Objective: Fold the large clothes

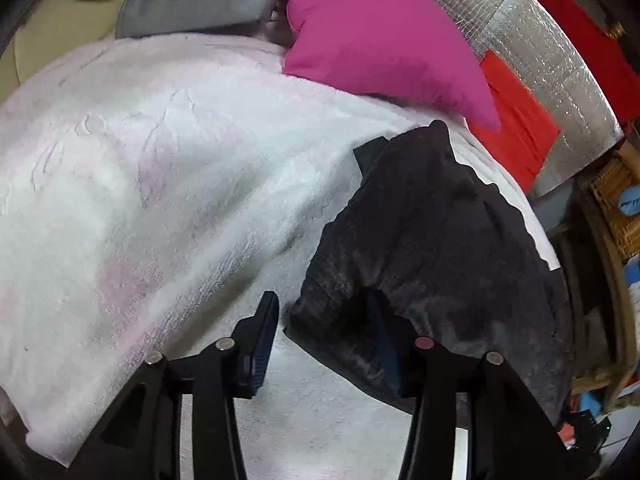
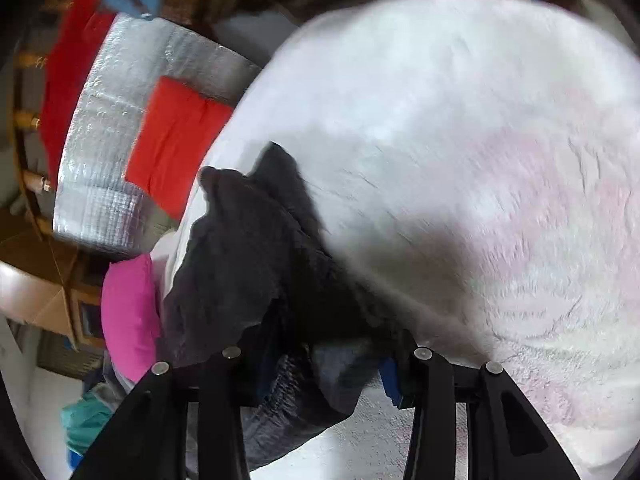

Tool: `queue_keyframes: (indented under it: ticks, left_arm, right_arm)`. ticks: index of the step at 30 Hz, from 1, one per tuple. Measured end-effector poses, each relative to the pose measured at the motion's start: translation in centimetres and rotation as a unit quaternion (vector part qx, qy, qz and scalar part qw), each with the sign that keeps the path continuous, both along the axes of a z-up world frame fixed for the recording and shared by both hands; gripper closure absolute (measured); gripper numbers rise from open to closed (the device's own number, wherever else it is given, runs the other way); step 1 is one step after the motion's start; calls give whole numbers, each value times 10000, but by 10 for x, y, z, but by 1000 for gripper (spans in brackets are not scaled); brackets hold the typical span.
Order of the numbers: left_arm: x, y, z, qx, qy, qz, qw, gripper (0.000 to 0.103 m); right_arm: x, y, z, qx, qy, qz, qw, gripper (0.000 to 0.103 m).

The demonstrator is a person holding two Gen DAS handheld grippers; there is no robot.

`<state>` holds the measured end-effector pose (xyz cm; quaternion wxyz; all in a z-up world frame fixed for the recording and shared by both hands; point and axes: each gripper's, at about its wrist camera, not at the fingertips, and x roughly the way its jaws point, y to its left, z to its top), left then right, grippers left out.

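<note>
You are holding the left gripper [image 1: 320,344] nearest the lens, its jaws standing partly apart: the left pad is resting free over the white towel [image 1: 160,200], while the dark garment [image 1: 440,260] is lying against and partly over the right finger, so I cannot tell whether that edge is truly pinched. The garment is spreading from the jaws toward two o'clock, probably because you are taking a hem to begin a fold on the towel-covered surface. Further round, a pink cushion [image 1: 380,40] is sitting at one o'clock, beside a red cloth [image 1: 516,128] on a silver quilted mat [image 1: 540,60], seemingly pushed aside to leave working room. Moving to the right gripper [image 2: 320,360], you are holding its jaws at a middling width with the dark garment [image 2: 248,264] bunched between them and hanging below; it looks gripped, though blur is hiding the pads. The garment is running toward eleven o'clock, the white towel [image 2: 480,160] filling three o'clock. No brand, label or writing is showing that can be read.
</note>
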<state>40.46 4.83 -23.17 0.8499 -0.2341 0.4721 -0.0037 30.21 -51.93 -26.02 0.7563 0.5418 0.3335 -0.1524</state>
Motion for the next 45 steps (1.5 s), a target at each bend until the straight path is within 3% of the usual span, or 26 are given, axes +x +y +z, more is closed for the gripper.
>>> queue_keyframes:
  ticks: [2,3,5,13,19,27,30,35,40,45]
  left_arm:
    - [-1,-3,4,290,-69,-25,9996,50]
    - [-4,-6,9,509,-132,-31,9986,49]
    - [-8,-11,15,843,-246,-75,9961,47]
    - [-30,-9,39,1669,-966,-38,9812,45]
    - [-39,-9,51,1888,-1225,5,9744,44]
    - [-42,-18,53,2101,-1308,-53,9689,44]
    - [-42,-20,53,2151,-1322,-72,9676,44]
    - [-42,-22,52,2243,-1309,-106,9656,44]
    - [-42,-21,52,2259,-1315,-94,9652,44]
    - [-42,-22,52,2327,-1336,-115,9633,44]
  right_arm:
    - [-5,-4,4,146,-96,-49,9998,52]
    - [-10,-5,7,126,-100,-101,9998,43]
    - [-22,-10,13,-38,-93,-274,9996,38]
    - [-43,-17,43,-789,-265,-711,9940,36]
    - [-48,-3,68,-1287,-689,-579,9876,36]
    - [-23,22,71,-1474,-839,196,9853,36]
    - [-12,26,61,-1457,-630,403,9865,36]
    - [10,22,26,-1167,229,613,9910,40]
    - [4,25,32,-1302,197,581,9896,41]
    - [-10,27,52,-1495,-223,396,9877,40]
